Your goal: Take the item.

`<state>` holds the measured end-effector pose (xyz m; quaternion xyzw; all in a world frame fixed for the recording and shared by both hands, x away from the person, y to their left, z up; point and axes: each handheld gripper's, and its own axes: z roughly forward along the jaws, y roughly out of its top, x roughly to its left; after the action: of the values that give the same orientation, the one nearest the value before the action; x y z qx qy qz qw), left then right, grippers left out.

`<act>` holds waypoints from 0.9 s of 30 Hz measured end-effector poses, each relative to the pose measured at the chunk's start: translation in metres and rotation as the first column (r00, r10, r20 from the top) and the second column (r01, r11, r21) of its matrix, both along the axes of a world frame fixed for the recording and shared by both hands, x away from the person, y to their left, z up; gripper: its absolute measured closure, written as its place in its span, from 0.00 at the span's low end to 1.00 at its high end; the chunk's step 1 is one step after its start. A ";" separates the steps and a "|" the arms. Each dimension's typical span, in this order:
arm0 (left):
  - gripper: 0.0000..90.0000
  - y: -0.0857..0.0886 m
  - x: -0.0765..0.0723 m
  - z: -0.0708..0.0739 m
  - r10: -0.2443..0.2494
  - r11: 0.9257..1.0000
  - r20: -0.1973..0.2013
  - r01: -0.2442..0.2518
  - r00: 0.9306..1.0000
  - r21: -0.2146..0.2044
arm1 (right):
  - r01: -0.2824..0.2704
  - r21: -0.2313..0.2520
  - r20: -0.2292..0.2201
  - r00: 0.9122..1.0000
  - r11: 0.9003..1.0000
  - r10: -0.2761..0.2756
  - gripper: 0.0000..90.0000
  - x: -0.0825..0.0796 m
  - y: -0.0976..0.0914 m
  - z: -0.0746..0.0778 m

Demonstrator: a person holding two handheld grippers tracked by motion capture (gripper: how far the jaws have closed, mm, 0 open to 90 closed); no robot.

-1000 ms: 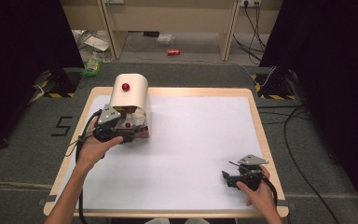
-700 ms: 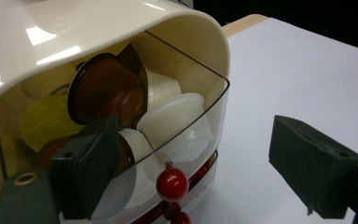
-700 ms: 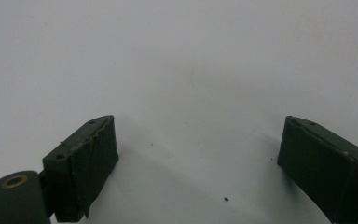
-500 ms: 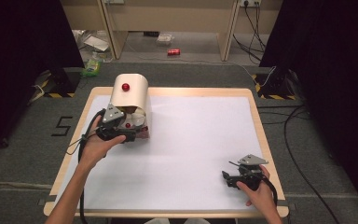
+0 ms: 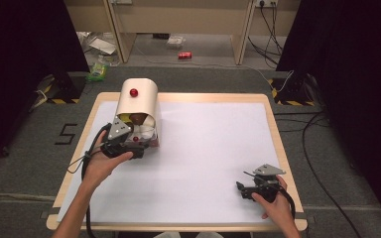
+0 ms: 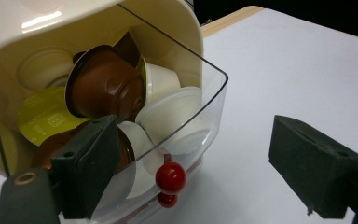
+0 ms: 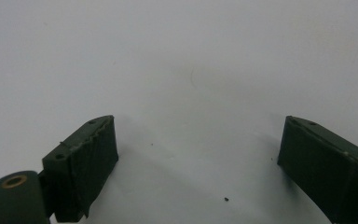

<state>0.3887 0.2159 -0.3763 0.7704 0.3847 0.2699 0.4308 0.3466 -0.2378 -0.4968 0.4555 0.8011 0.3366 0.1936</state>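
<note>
High view: since a second ago the left hand-held gripper (image 5: 135, 143) has crept forward to the clear drawer (image 5: 146, 133) of the cream capsule dispenser (image 5: 138, 101) at the tabletop's (image 5: 213, 144) far-left; a pull on the drawer looks imminent. The forearm reaches in diagonally.

Left gripper view: jaws wide, gripping nothing, straddling the red knob (image 6: 170, 177); coffee capsules (image 6: 105, 84) fill the drawer.

Right gripper view: right hand-held gripper (image 7: 198, 163) open, empty, over bare white.

Overhead view, two close tool views
</note>
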 end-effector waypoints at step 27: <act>0.19 -0.002 -0.032 -0.005 -0.015 0.999 0.016 0.014 1.000 0.035 | 0.000 0.000 0.000 1.000 1.000 0.000 0.13 0.000 0.000 0.000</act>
<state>0.3567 0.2137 -0.3815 0.7783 0.3709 0.2797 0.4224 0.3466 -0.2377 -0.4968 0.4554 0.8012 0.3365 0.1935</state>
